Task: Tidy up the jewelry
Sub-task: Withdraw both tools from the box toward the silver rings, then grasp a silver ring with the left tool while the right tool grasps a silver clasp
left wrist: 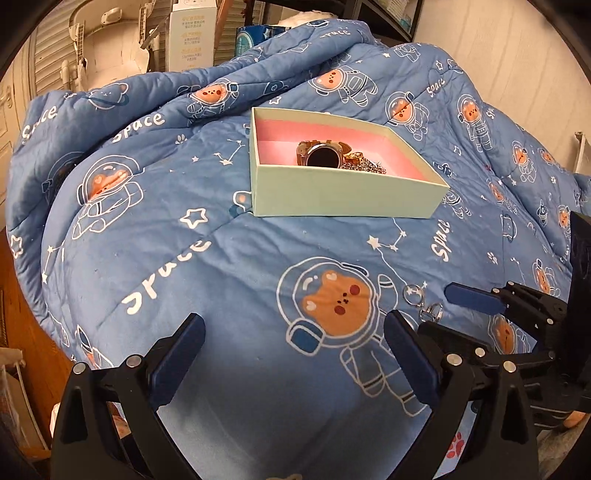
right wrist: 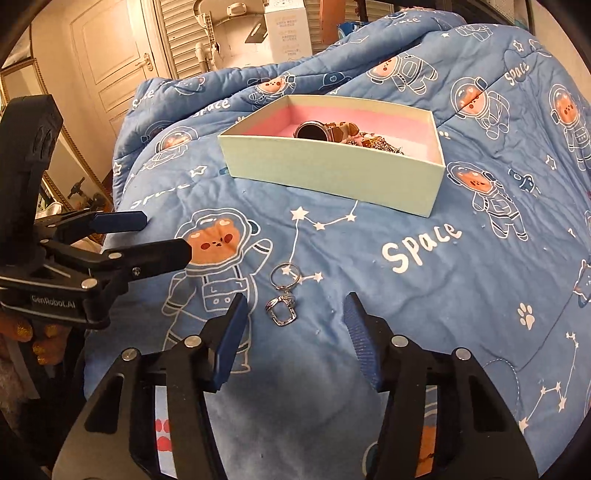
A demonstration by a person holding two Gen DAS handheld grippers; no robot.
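Observation:
A mint-green box (left wrist: 343,195) (right wrist: 332,170) with a pink lining sits on the blue quilt. It holds a round-faced watch (left wrist: 323,155) (right wrist: 312,131) and a heap of sparkly jewelry (left wrist: 364,166) (right wrist: 380,144). A small silver ring with a clasp charm (right wrist: 282,310) (left wrist: 430,310) lies on the quilt nearer to me. My right gripper (right wrist: 295,301) (left wrist: 435,308) is open, and the charm lies between its fingertips, untouched by the pads. My left gripper (left wrist: 293,321) (right wrist: 166,234) stands wide open over the quilt to the left of the ring, with nothing in it.
The quilt (left wrist: 184,229) with its bear-astronaut print bulges and folds up behind the box. Beyond it stand a white carton (left wrist: 192,33), slatted shutters and a panelled door (right wrist: 110,55). The bed's edge and wooden floor (left wrist: 22,295) lie to the left.

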